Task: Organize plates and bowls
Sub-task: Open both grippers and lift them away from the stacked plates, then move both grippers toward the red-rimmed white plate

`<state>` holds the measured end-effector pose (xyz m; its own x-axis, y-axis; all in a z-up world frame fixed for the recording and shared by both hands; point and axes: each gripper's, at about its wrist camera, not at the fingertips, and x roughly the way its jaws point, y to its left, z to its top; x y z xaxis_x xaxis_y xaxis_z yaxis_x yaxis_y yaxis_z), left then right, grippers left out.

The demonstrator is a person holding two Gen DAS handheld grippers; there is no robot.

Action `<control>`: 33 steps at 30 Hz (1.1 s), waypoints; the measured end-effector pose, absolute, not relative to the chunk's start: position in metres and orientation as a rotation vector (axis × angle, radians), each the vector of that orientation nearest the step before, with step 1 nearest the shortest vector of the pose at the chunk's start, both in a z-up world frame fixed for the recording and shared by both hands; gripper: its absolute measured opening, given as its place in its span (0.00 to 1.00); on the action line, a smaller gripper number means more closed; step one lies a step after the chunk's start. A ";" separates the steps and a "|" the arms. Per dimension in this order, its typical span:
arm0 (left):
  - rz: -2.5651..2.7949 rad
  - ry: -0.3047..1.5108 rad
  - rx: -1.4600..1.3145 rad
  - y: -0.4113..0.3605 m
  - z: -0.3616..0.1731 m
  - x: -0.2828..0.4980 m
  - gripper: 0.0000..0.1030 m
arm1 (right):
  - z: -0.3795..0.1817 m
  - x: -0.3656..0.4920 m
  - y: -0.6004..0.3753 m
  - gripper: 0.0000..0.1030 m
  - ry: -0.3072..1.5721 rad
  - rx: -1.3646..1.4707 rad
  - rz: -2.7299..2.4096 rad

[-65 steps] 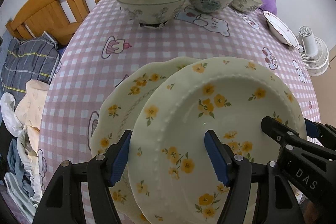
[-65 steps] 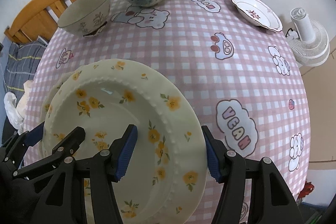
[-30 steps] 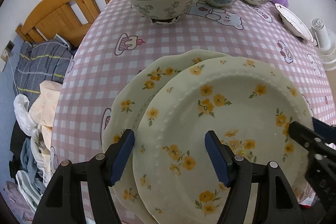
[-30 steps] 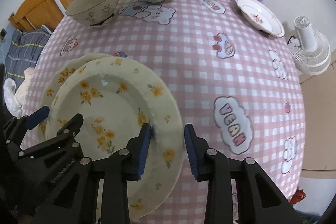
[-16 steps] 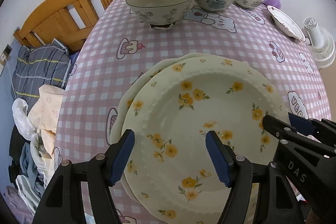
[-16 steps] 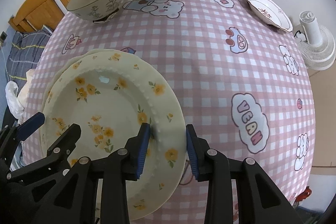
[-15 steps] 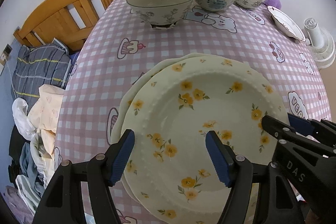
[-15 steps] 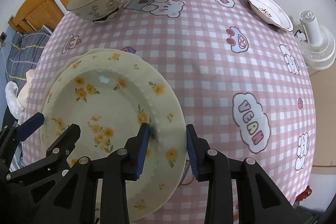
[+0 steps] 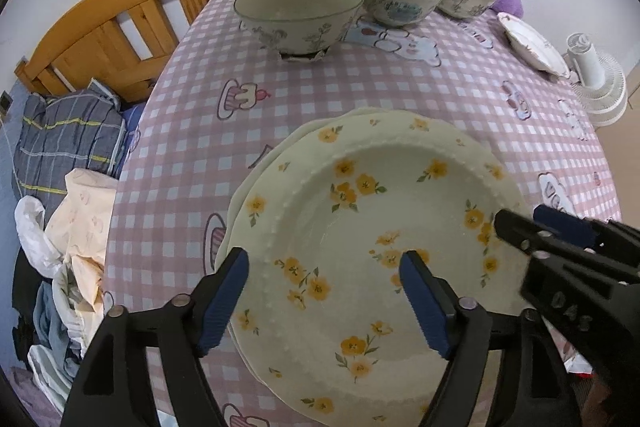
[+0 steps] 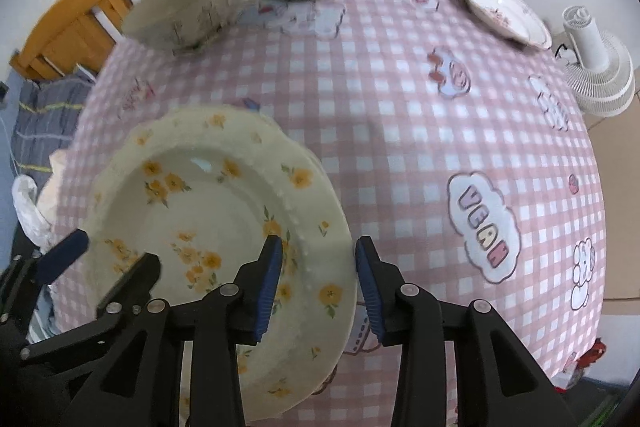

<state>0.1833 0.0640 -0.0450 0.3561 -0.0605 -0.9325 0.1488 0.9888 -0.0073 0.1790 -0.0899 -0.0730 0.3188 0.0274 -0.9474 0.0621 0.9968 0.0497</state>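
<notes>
Left wrist view: the left claw [image 9: 324,301] is standing wide, its blue pads [image 9: 222,297] straddling the near rim of the top plate [image 9: 380,239] without pressing it; these jaws have just been opening. The top plate is now sitting almost squarely on the lower plate [image 9: 264,163], where a moment ago it was overhanging to one side, so this pair looks stacked.

Right wrist view: the right claw [image 10: 318,285] is half open and has also just been widening, with the plate's right rim lying loose between its pads [image 10: 270,283].

- Plates: glossy cream, scalloped edge, beaded ring, yellow flowers.
- Tablecloth [image 9: 320,91]: pink-and-white check with cartoon patches.
- Three bowls [image 9: 298,13], far ahead of the claws: deep, round, pale with floral print.
- White plate [image 9: 532,41], far ahead to the right, near the table edge: probably next to be gathered.
</notes>
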 end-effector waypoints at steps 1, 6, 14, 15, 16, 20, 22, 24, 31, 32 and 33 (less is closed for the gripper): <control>-0.150 1.189 0.082 0.063 -0.041 0.183 0.83 | -0.065 0.177 -0.090 0.45 1.222 0.076 -0.023; -0.210 1.158 0.068 0.054 -0.019 0.183 0.89 | -0.033 0.166 -0.093 0.71 1.121 0.084 -0.026; -0.270 1.044 0.096 0.019 0.024 0.183 0.91 | 0.004 0.158 -0.122 0.75 1.033 0.158 -0.050; -0.273 1.032 0.099 0.012 0.028 0.184 0.91 | 0.008 0.159 -0.127 0.75 1.023 0.160 -0.052; -0.275 1.024 0.098 0.005 0.030 0.185 0.91 | 0.011 0.159 -0.133 0.75 1.008 0.154 -0.058; -0.256 1.001 0.094 -0.022 0.038 0.190 0.91 | 0.022 0.163 -0.159 0.75 0.971 0.147 -0.065; -0.238 0.996 0.084 -0.035 0.041 0.193 0.91 | 0.025 0.169 -0.173 0.75 0.970 0.137 -0.058; -0.219 0.993 0.072 -0.051 0.044 0.198 0.91 | 0.028 0.174 -0.185 0.75 0.966 0.124 -0.046; -0.138 0.984 0.039 -0.104 0.045 0.218 0.91 | 0.029 0.203 -0.236 0.75 0.962 0.082 0.005; -0.130 0.981 0.036 -0.111 0.045 0.222 0.91 | 0.028 0.209 -0.245 0.75 0.960 0.079 0.023; -0.124 0.977 0.026 -0.121 0.044 0.226 0.91 | 0.027 0.212 -0.251 0.75 0.959 0.076 0.033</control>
